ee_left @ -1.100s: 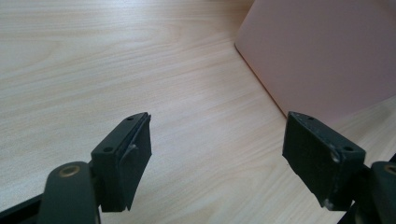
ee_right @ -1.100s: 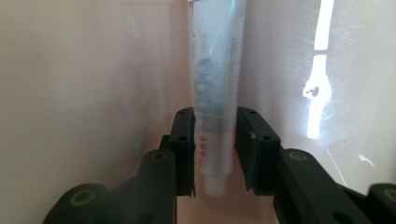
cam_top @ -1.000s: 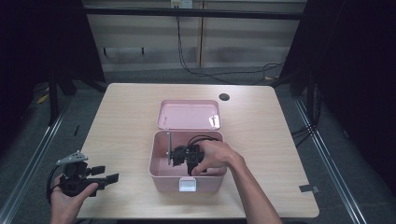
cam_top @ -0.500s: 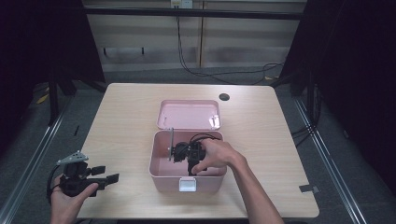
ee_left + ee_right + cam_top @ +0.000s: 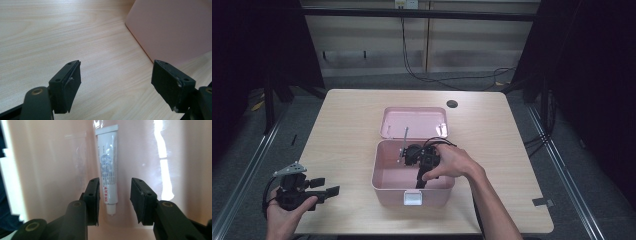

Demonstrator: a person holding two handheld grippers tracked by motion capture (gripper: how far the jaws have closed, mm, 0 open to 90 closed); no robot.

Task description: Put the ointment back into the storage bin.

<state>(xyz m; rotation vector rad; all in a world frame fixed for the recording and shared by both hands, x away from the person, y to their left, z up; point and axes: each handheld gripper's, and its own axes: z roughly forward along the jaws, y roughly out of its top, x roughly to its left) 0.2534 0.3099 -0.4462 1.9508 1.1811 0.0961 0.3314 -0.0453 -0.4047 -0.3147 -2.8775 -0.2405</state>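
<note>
Pink box (image 5: 384,187) held a white tube (image 5: 108,170) flat on its floor, long axis running away between the spread jaws of the right gripper (image 5: 114,200), nozzle nearest, while the left gripper (image 5: 116,82), also spread, idled beside the box.

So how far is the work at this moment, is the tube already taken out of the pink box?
Done: the pink box lies open, its lid flat behind it. In hand: the right gripper is down inside the box, its fingers open on either side of the white tube, not closed on it. Left: closing on the tube and lifting it out. The left gripper waits open over the table beside the box.
</note>
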